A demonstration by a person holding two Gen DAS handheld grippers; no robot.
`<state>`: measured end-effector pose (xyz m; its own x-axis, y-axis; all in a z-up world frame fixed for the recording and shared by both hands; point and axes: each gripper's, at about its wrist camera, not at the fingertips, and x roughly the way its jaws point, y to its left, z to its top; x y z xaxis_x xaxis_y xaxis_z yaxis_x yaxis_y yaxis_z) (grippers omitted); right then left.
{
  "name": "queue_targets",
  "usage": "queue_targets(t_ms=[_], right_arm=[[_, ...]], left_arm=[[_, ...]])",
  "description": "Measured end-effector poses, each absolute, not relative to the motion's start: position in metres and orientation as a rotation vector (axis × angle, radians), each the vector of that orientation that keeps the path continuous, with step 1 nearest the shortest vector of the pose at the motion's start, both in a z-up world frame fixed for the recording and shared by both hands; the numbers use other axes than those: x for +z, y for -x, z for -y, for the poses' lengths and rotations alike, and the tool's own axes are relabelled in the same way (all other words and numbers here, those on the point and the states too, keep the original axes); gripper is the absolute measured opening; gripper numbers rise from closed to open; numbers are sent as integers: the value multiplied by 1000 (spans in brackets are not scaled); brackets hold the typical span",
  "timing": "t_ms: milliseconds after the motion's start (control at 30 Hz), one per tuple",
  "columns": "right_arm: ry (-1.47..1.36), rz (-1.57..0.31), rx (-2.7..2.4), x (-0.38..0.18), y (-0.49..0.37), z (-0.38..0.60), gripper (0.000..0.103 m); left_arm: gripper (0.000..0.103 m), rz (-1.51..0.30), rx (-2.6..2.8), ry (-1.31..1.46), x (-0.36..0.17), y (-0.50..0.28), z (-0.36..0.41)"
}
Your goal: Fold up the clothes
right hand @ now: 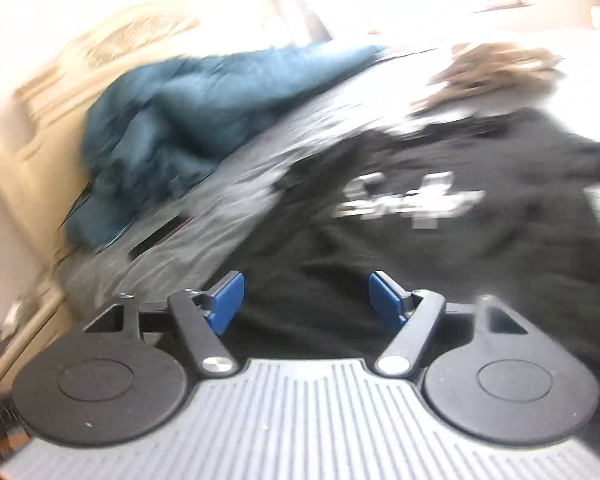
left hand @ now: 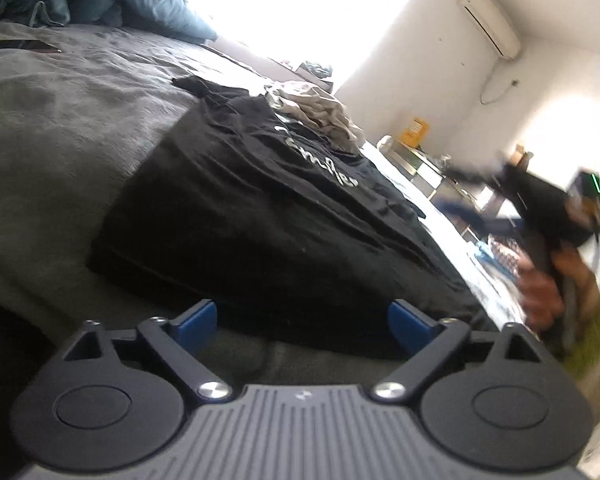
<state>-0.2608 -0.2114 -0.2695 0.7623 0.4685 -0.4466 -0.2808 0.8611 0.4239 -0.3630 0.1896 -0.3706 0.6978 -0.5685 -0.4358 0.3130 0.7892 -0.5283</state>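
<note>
Black T-shirt [left hand: 260, 208], flat on grey bedding [left hand: 60, 120], long axis running away; both left gripper [left hand: 303, 318] and right gripper [right hand: 307, 300] gape empty just short of its near hem.

Strong daylight from a blown-out window [left hand: 312, 12]; white glare across the upper frame. Fisheye curvature at the edges. Right wrist view heavily motion-blurred; left wrist view sharper, smeared at right.

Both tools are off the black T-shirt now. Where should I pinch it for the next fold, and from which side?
Probably the black T-shirt's near hem corner, approached low from the bed's near side with the left tool. That edge lies flat and straight on the grey blanket, unobstructed; the far end butts against beige clothes.
</note>
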Motion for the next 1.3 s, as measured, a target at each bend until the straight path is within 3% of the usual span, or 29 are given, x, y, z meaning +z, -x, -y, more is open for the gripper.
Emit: queue_targets(t_ms=[100,400,533,700,967,1067,1300], right_arm=[[-419,-553,279,-276,295,271,81],[-660,-548,2,-319,346,379,87],[-625,-528,-52,-322,358,376,102],[-594,-501,-75,-321,354,375,102],[-404,-632,-354,-323,327,363,102],[-336,-588,-369,-319,329,354,102],[-122,-581,-411,-319,330,342,102]], left_arm=[[103,-612,-499,473,-363,364,-199],[103,-741,-161,406,-353,332,-210],[103,-752,-53,406,-346,329,-210],[103,-795,58,395,-342,325,-208],[102,-811,149,113,-327,315,-182],[102,-801,149,28,-326,313,-172],[102,-747,130,157,-326,318,-179]])
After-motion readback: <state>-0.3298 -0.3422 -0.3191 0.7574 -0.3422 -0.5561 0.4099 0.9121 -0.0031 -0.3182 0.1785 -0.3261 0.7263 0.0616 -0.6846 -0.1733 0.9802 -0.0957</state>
